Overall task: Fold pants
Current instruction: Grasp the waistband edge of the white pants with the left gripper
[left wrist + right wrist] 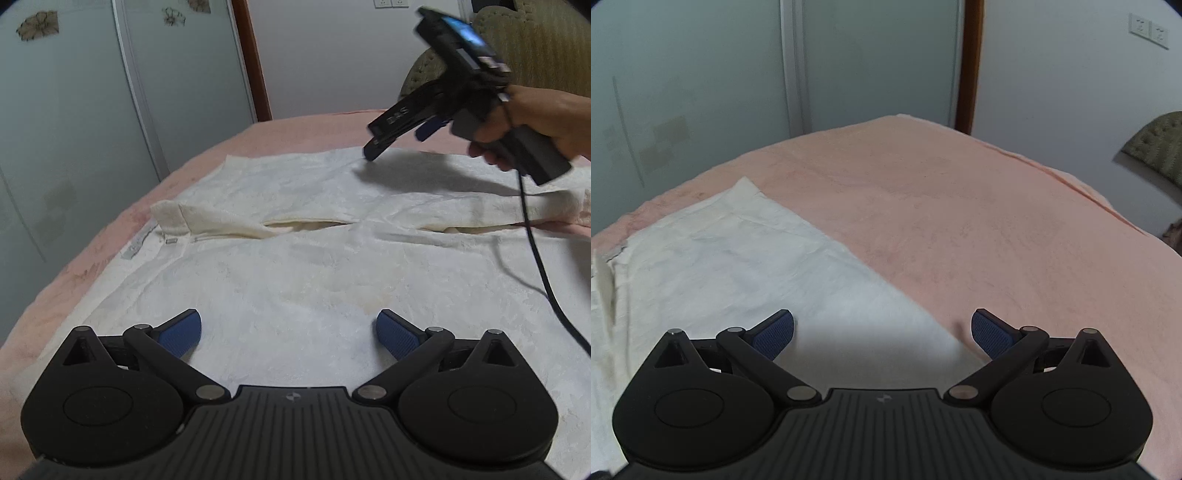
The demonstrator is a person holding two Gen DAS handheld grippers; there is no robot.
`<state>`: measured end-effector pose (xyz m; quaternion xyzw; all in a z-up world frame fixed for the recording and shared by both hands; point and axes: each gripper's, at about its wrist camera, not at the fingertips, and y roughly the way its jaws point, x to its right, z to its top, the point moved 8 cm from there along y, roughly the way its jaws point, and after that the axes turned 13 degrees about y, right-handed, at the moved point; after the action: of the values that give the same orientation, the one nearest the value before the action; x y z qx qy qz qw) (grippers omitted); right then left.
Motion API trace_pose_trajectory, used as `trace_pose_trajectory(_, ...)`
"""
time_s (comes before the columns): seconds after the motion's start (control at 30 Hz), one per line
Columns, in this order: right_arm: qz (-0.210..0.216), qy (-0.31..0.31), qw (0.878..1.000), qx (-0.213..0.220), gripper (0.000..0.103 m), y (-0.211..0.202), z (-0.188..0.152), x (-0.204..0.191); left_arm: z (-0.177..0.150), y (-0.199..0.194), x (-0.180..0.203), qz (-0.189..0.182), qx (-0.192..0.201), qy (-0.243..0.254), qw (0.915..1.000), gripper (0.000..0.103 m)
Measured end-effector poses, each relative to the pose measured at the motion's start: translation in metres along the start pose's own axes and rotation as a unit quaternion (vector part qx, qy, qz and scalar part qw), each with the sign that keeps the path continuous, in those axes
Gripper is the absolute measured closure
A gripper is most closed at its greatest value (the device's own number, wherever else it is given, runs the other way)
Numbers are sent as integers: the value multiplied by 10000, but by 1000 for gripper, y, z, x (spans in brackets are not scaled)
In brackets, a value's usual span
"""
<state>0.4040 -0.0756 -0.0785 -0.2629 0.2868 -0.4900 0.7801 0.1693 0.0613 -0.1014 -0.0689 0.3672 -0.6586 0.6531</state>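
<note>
White pants (303, 266) lie spread flat on a pink bed cover (303, 129), waistband to the left, both legs running right. My left gripper (289, 334) hovers open over the near leg, nothing between its blue pads. In the left wrist view a hand holds the right gripper (373, 146) above the far leg's top edge, its fingers close together from this angle. In the right wrist view that gripper (882, 332) stands open over the pants' (720, 266) far edge, where white cloth meets the pink cover (960, 221).
Frosted sliding doors (74, 110) stand beyond the bed's left side. A brown door frame (255, 62) and a padded olive headboard (539, 48) are at the back. A black cable (535, 251) hangs from the right gripper across the pants.
</note>
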Motion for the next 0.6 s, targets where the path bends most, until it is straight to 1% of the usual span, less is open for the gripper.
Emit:
trace_pose_trajectory(0.03, 69, -17, 9999, -91, 0, 7, 1, 1, 0, 0, 1, -12, 12, 13, 10000, 0)
trace_pose_trajectory(0.07, 150, -30, 9995, -268, 0, 17, 0, 2, 1, 1, 1, -38, 12, -3, 10000, 0)
trace_pose_trajectory(0.1, 221, -3, 9983, -548, 0, 30, -2, 5, 1, 2, 0, -74, 6, -44, 10000, 0)
trace_pose_trajectory(0.13, 268, 66, 9977, -616, 0, 35, -4, 8, 0, 3, -1, -120, -5, -101, 9999, 0)
trace_pose_trajectory(0.2, 404, 26, 9981, -458, 0, 33, -6, 9, 0, 5, -3, -186, -23, -189, 9996, 0)
trace_pose_trajectory(0.3, 584, -69, 9974, -418, 0, 27, -12, 9, 0, 6, -3, -178, -24, -178, 9997, 0)
trace_pose_trajectory(0.4, 1105, -83, 9927, -471, 0, 12, -19, -3, 1, 8, -7, -323, -107, -222, 9992, 0)
trace_pose_trajectory(0.5, 1411, -516, 9877, -422, 0, -8, -30, -19, 6, 9, -22, -595, -220, -393, 9972, 1)
trace_pose_trajectory(0.57, 1651, -799, 9828, -224, 0, -28, -37, -30, 14, 14, -41, -593, -220, -595, 9962, 1)
trace_pose_trajectory(0.6, 1785, -955, 9791, -178, 0, -37, -41, -36, 20, 19, -55, -525, -188, -726, 9958, 1)
